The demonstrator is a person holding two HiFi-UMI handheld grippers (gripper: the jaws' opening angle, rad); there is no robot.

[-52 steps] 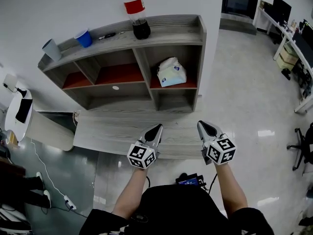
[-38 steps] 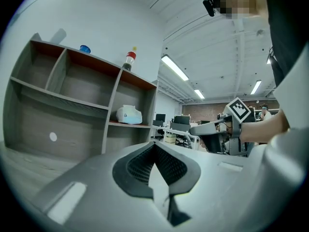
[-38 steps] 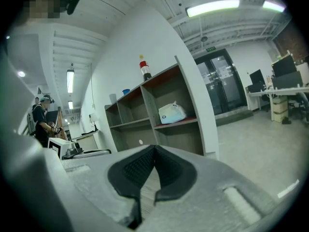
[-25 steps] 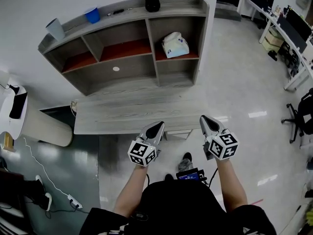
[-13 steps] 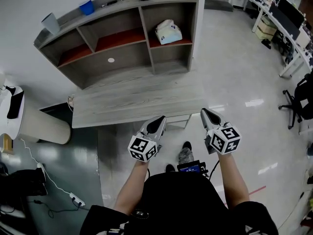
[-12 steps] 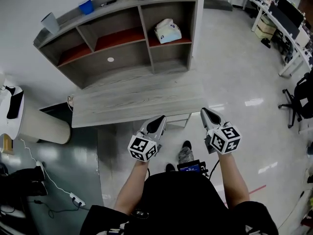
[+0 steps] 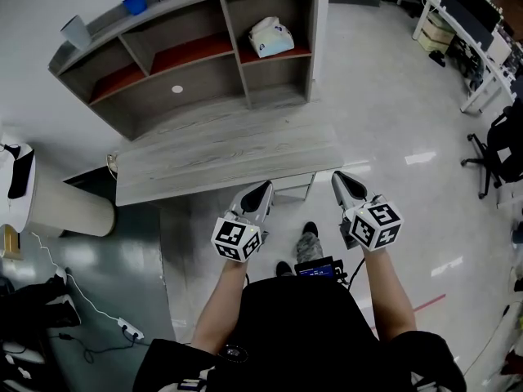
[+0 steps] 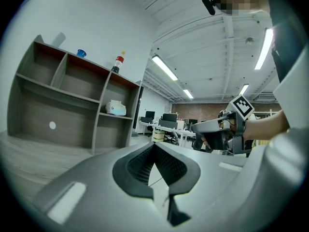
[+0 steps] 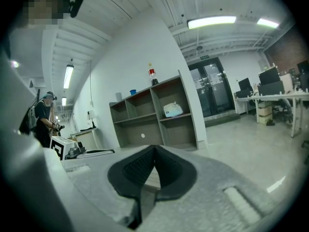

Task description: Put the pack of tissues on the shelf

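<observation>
Head view: I see my left hand-held gripper (image 7: 263, 188) and right hand-held gripper (image 7: 337, 177) fully closed, holding nothing; the pack of tissues (image 7: 270, 37) lies in the upper right compartment of the shelf (image 7: 314, 47).

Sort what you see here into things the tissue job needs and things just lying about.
Job:
- tissue pack, already in the shelf's upper right compartment
- shelf
- left gripper and right gripper, both shut and empty

Lying about:
- blue cup, grey cup and bottle on the shelf top
- table
- chair
</observation>
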